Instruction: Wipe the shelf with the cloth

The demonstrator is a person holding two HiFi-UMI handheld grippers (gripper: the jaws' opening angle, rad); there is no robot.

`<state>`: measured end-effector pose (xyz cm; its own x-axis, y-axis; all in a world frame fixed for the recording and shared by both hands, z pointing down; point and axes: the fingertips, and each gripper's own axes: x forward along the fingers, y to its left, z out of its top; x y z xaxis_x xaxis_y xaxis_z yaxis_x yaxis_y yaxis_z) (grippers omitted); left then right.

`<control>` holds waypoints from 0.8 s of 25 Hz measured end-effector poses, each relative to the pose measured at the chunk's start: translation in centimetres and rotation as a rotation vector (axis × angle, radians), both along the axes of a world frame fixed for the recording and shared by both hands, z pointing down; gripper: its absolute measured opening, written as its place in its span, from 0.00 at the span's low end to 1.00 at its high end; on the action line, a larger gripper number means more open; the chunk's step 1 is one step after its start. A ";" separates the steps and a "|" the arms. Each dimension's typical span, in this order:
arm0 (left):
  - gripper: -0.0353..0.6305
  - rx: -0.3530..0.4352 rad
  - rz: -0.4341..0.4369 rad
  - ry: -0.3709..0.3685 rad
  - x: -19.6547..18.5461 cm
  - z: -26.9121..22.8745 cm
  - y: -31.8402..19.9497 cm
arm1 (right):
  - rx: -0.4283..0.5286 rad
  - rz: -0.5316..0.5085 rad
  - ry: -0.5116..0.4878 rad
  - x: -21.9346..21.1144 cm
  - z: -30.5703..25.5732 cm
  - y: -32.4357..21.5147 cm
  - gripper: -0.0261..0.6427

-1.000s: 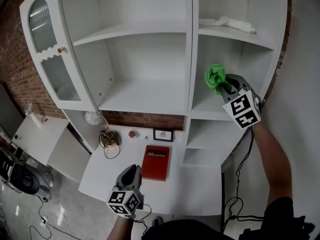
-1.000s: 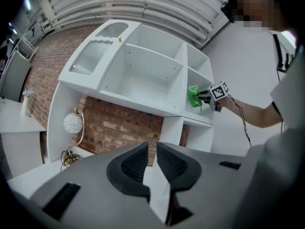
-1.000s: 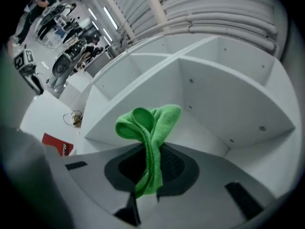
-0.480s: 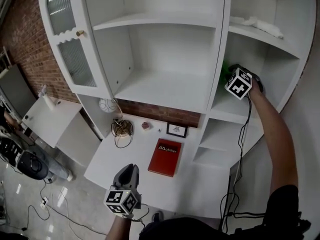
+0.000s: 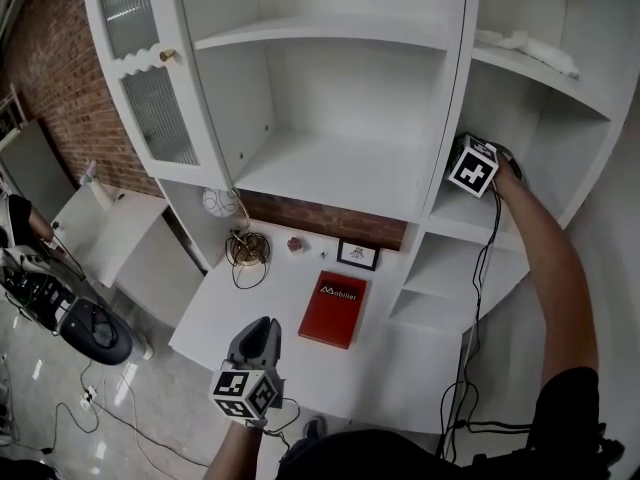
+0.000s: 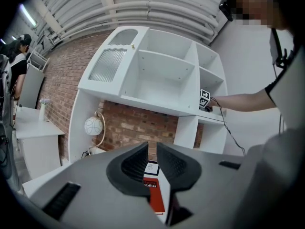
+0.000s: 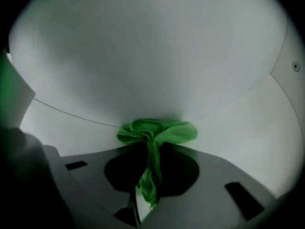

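The white shelf unit (image 5: 340, 173) fills the head view. My right gripper (image 5: 462, 158) reaches into its right middle compartment, above the shelf board (image 5: 468, 224); its marker cube hides the cloth there. In the right gripper view the green cloth (image 7: 155, 132) is bunched and pinched between the jaws of my right gripper (image 7: 151, 162), and its front presses against the white inner surface (image 7: 143, 70). My left gripper (image 5: 266, 330) hangs low over the desk's front edge; in the left gripper view this left gripper (image 6: 152, 162) is shut with nothing in it.
On the desk (image 5: 400, 353) lie a red book (image 5: 333, 309), a small picture frame (image 5: 358, 255), a coiled object (image 5: 246, 248) and a globe lamp (image 5: 220, 203). A white rag (image 5: 525, 48) lies on the upper right shelf. The glass door (image 5: 150, 88) stands open at left.
My right gripper has carried the green cloth from in front of the right compartment deep into it, so the cloth no longer shows in the head view. The left gripper has hardly moved.
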<state>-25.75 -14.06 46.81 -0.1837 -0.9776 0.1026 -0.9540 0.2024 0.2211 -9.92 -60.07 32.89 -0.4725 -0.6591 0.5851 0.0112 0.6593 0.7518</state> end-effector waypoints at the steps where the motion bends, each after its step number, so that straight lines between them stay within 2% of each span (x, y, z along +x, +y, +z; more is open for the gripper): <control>1: 0.14 -0.002 0.013 -0.024 0.0 -0.5 -0.7 | -0.011 -0.008 0.000 0.1 0.0 0.5 0.12; 7: 0.14 0.038 0.140 -0.150 2.1 -4.6 -6.2 | -0.075 -0.066 0.001 1.3 0.5 5.2 0.12; 12: 0.14 0.087 0.275 -0.201 6.0 -7.2 -10.2 | -0.113 -0.111 -0.001 2.7 0.5 10.2 0.12; 16: 0.14 0.129 0.385 -0.209 9.8 -9.2 -13.0 | -0.149 -0.158 -0.009 3.7 0.6 14.5 0.12; 20: 0.14 0.178 0.479 -0.148 13.0 -11.5 -15.5 | -0.191 -0.193 -0.039 4.8 0.7 18.3 0.12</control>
<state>-12.76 -29.55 35.35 0.2879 -0.9554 -0.0652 -0.9539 -0.2921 0.0683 -5.08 -41.76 33.56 -0.6033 -0.4342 0.6690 0.1238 0.7777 0.6164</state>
